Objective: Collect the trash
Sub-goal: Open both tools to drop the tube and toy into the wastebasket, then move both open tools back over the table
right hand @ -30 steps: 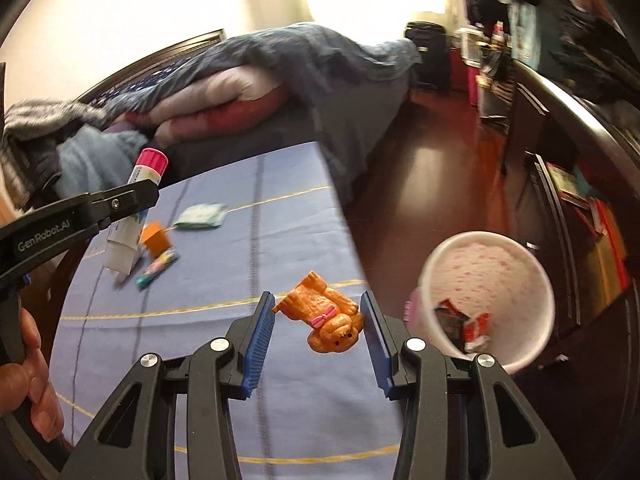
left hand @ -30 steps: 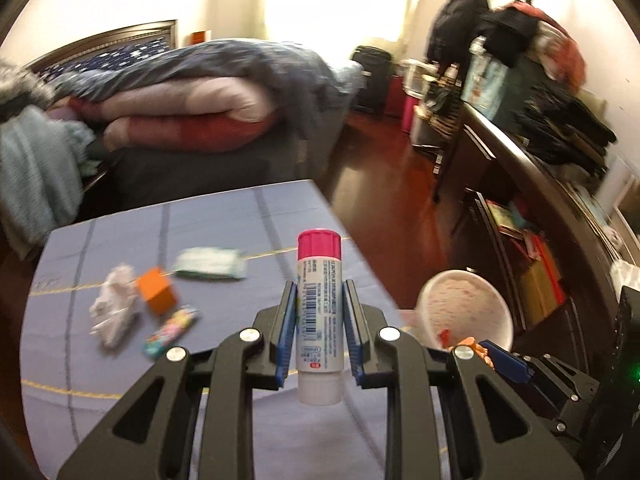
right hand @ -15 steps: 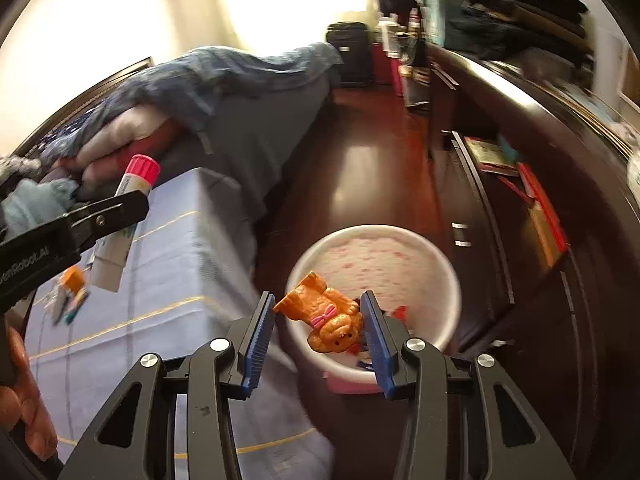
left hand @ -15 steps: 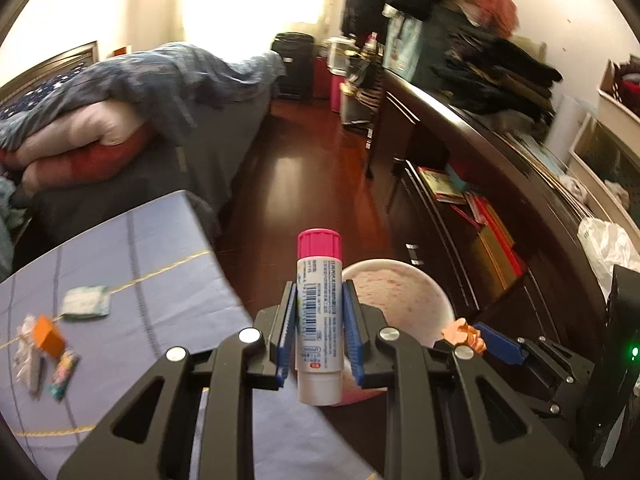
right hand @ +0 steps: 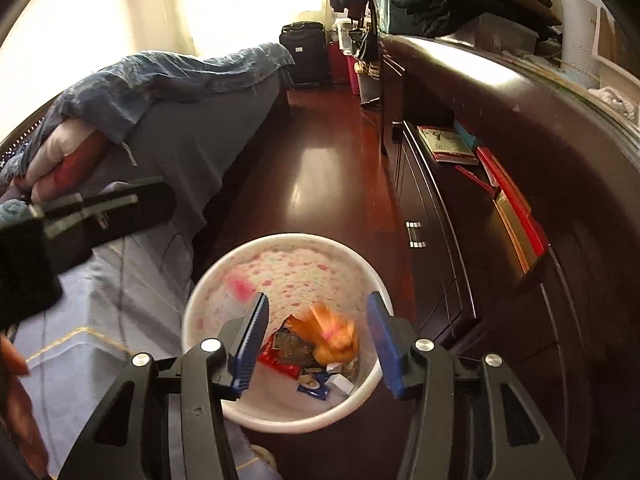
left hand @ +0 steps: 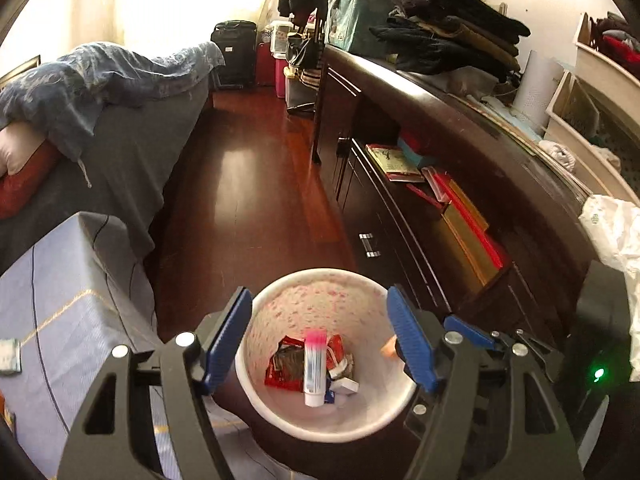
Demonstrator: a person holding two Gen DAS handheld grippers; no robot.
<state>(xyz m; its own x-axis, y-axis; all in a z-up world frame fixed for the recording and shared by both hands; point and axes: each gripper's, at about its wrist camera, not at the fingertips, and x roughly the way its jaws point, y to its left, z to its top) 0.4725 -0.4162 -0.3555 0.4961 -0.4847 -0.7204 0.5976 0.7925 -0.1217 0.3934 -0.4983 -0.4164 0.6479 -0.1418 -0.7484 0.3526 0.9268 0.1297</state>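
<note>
Nearest the left wrist camera, the left gripper point(left hand: 320, 332) has just been opening; its jaws stand wide and released, nothing between them, over the white bin point(left hand: 280, 292). Below the gap, one glue stick point(left hand: 314, 368) with a pink cap lies inside the bin on the wrappers point(left hand: 286, 366), clear of both pads. Its long axis runs up and down in that view, cap toward the far wall of the bin, white base toward the camera.

From the right wrist, the right gripper point(right hand: 316, 336) has also just been opening; its jaws stand apart. One orange toy point(right hand: 332, 338) shows as a motion smear in the gap, over the bin's contents; it looks clear of both pads, though the blur keeps that uncertain. That view alone shows a blue packet point(right hand: 314, 389) and a small white box point(right hand: 340, 383) at the bin floor, and a pink blur against the bin's left inner wall. The left wrist view shows only a sliver of orange beside its right finger.

Left of the bin lies the blue cloth-covered table point(left hand: 60, 280). Farther off come the dark wood floor point(left hand: 248, 184), one bed point(left hand: 132, 136) and one long dark cabinet point(left hand: 460, 184) with books.
</note>
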